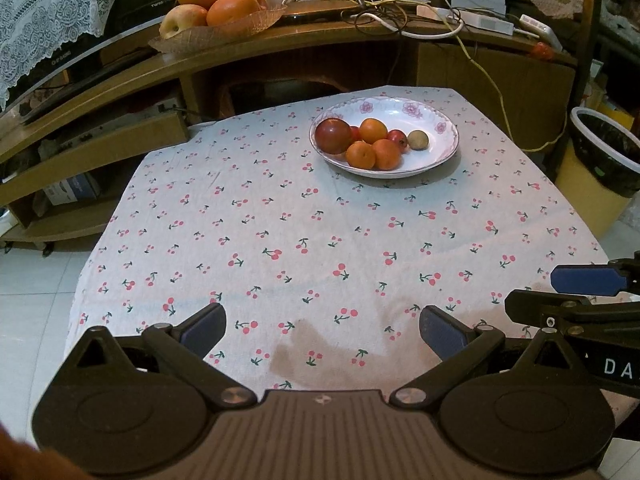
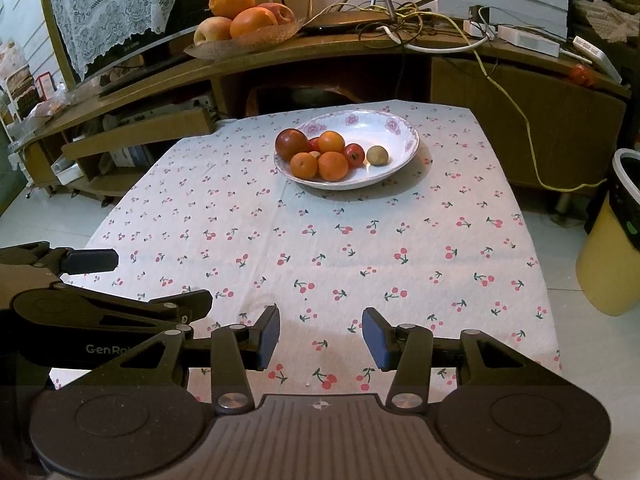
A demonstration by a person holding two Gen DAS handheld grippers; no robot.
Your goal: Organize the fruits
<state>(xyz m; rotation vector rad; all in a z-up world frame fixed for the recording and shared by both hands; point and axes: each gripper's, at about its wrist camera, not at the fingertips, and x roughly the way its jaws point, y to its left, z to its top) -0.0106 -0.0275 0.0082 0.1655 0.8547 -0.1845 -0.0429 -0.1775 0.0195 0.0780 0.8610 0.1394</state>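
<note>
A white floral plate (image 1: pixel 436 148) (image 2: pixel 396 160) stands at the far side of the cherry-print tablecloth (image 1: pixel 304 240) (image 2: pixel 320 240). It holds a dark red apple (image 1: pixel 333 136) (image 2: pixel 292 144), three oranges (image 1: pixel 360 155) (image 2: pixel 333 166), small red fruits (image 1: pixel 397 139) (image 2: pixel 354 155) and a small tan fruit (image 1: pixel 418 140) (image 2: pixel 377 155). My left gripper (image 1: pixel 322 330) is open and empty over the near edge. My right gripper (image 2: pixel 320 336) is open and empty beside it; each shows at the edge of the other's view.
A wooden cabinet behind the table carries a leaf-shaped tray (image 1: pixel 218 32) (image 2: pixel 244 42) with large oranges and apples, plus tangled cables (image 1: pixel 380 8). A bin with a black liner (image 1: pixel 604 160) (image 2: pixel 616 240) stands on the floor to the right.
</note>
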